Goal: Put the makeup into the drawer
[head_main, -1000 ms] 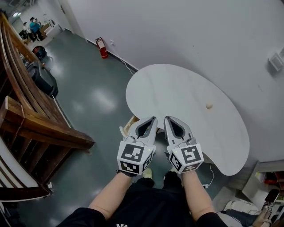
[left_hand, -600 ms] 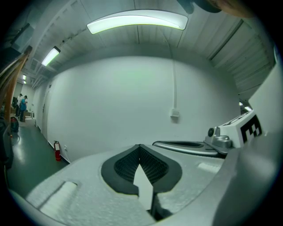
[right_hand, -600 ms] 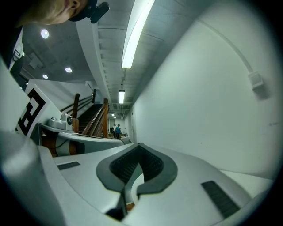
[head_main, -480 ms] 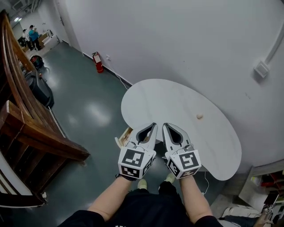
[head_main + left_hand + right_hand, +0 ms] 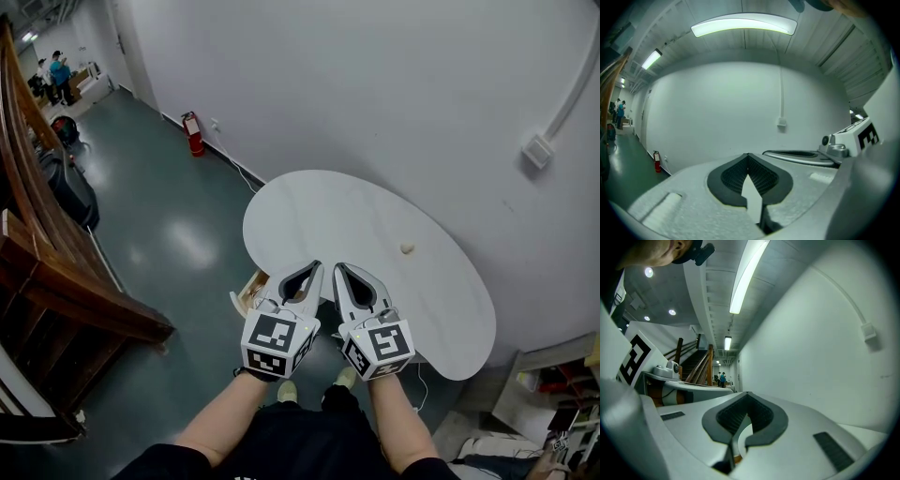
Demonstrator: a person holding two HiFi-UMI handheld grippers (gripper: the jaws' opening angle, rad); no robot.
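Observation:
A small beige object (image 5: 406,247), possibly the makeup, lies alone on the white kidney-shaped table (image 5: 328,216), toward its right side. A light wooden drawer-like box (image 5: 249,291) pokes out under the table's near edge, just left of my left gripper. My left gripper (image 5: 316,266) and right gripper (image 5: 339,267) are held side by side above that near edge. Both are shut with nothing between the jaws. In the left gripper view the left gripper (image 5: 748,155) points at the bare wall. The right gripper (image 5: 747,394) faces the same wall in its own view.
A wooden staircase (image 5: 56,272) fills the left side, with a dark bag (image 5: 67,187) beside it. A red fire extinguisher (image 5: 194,134) stands by the wall. People (image 5: 52,70) stand far off at the top left. Clutter (image 5: 558,412) lies on the floor at the lower right.
The head view has swung, so the table sits further left and more wall shows. Both grippers have stayed side by side and shut, shifting slightly together.

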